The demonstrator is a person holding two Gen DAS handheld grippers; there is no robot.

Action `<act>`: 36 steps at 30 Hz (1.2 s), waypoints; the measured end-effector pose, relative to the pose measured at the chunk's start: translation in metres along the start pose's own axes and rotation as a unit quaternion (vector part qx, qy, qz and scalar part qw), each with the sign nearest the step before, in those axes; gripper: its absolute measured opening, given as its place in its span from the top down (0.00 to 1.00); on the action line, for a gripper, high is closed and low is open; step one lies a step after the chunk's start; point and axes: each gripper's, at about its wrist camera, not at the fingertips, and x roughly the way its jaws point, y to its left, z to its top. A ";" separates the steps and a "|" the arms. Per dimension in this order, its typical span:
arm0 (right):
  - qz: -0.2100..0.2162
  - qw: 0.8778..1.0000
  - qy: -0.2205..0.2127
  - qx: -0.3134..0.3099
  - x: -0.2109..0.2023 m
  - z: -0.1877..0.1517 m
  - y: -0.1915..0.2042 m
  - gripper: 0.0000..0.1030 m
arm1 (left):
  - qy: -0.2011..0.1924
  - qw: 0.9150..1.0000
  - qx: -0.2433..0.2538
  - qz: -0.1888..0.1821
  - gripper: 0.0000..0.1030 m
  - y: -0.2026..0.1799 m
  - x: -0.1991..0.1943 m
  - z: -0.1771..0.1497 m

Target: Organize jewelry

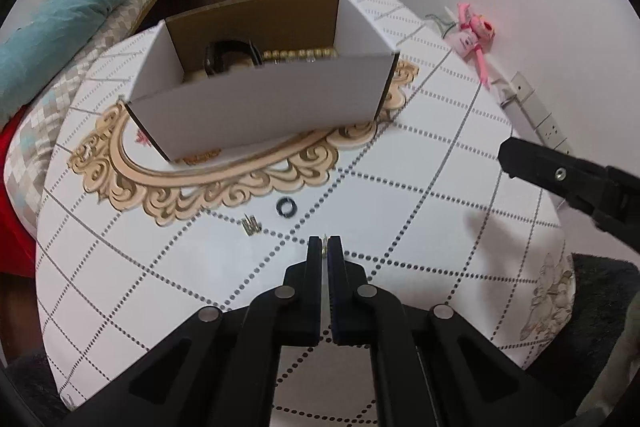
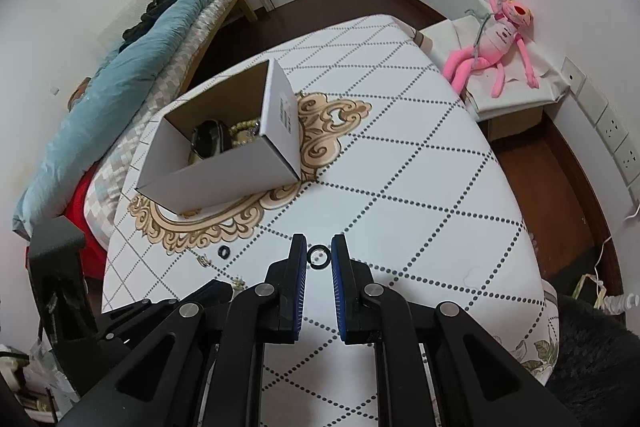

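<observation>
An open white cardboard box (image 1: 256, 107) stands on the patterned table (image 1: 420, 187) and holds a black bangle (image 1: 228, 53) and a gold bead bracelet (image 1: 300, 53); the box also shows in the right wrist view (image 2: 224, 171). My left gripper (image 1: 325, 245) is shut on a small gold piece low over the table. A dark ring (image 1: 285, 206) and a small gold piece (image 1: 251, 225) lie ahead of it. My right gripper (image 2: 319, 253) is shut on a black ring (image 2: 319, 257), pinched between its fingertips above the table. The right gripper's fingers (image 1: 560, 175) enter the left wrist view at the right edge.
A bed with a teal blanket (image 2: 120, 75) lies to the left of the table. A pink plush toy (image 2: 496, 39) sits on a white box at the far right by the wall. Wall sockets (image 2: 616, 135) line the right wall. A dark ring (image 2: 224, 251) lies on the table.
</observation>
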 end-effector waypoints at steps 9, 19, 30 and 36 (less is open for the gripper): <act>0.009 1.000 -0.015 0.000 -0.011 0.008 0.006 0.87 | -0.021 0.999 -0.027 -0.016 0.99 0.016 -0.024 0.009; 0.023 0.999 -0.029 0.004 -0.022 0.013 0.010 0.87 | -0.046 0.995 -0.091 -0.017 0.99 0.066 -0.059 0.018; 0.025 0.999 -0.024 0.003 -0.015 0.015 0.016 0.87 | 0.019 0.996 -0.080 -0.043 0.60 0.032 -0.005 0.010; 0.013 1.000 -0.021 0.011 -0.013 0.012 0.005 0.87 | 0.044 0.999 -0.024 -0.010 0.60 0.000 0.023 0.003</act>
